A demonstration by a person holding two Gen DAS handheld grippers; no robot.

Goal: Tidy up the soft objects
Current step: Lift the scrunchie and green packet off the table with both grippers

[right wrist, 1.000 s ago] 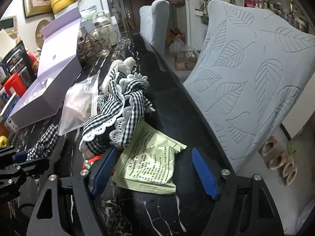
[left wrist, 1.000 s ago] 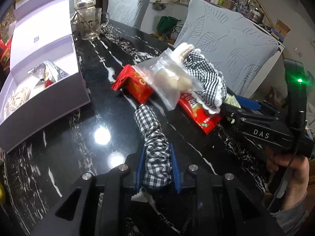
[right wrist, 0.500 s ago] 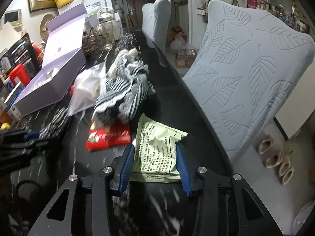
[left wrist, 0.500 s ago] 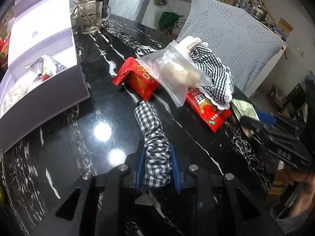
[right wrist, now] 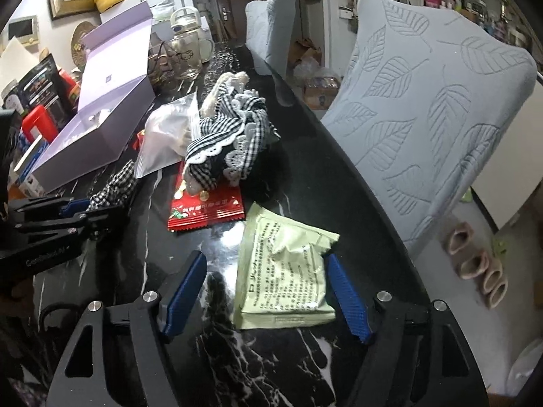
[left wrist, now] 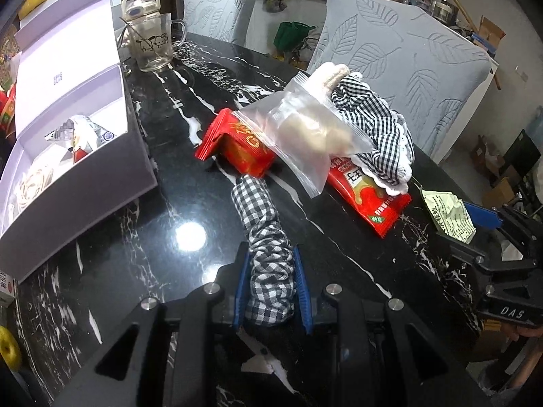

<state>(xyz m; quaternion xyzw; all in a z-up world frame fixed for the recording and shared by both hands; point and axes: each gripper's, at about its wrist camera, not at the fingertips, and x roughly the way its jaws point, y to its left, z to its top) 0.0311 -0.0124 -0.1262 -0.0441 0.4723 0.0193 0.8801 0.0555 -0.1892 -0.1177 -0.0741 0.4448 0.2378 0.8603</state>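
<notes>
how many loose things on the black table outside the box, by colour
red snack packets: 2
black-and-white checked fabric pieces: 2
clear zip bag: 1
pale green packet: 1
total: 6

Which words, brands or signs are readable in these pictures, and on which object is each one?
"DAS": on the right gripper body, in the left wrist view.
Pale green packet: dense print, too small to read.
Red snack packet: large characters, too blurred to read.
Purple box lid: small mark, unreadable.
</notes>
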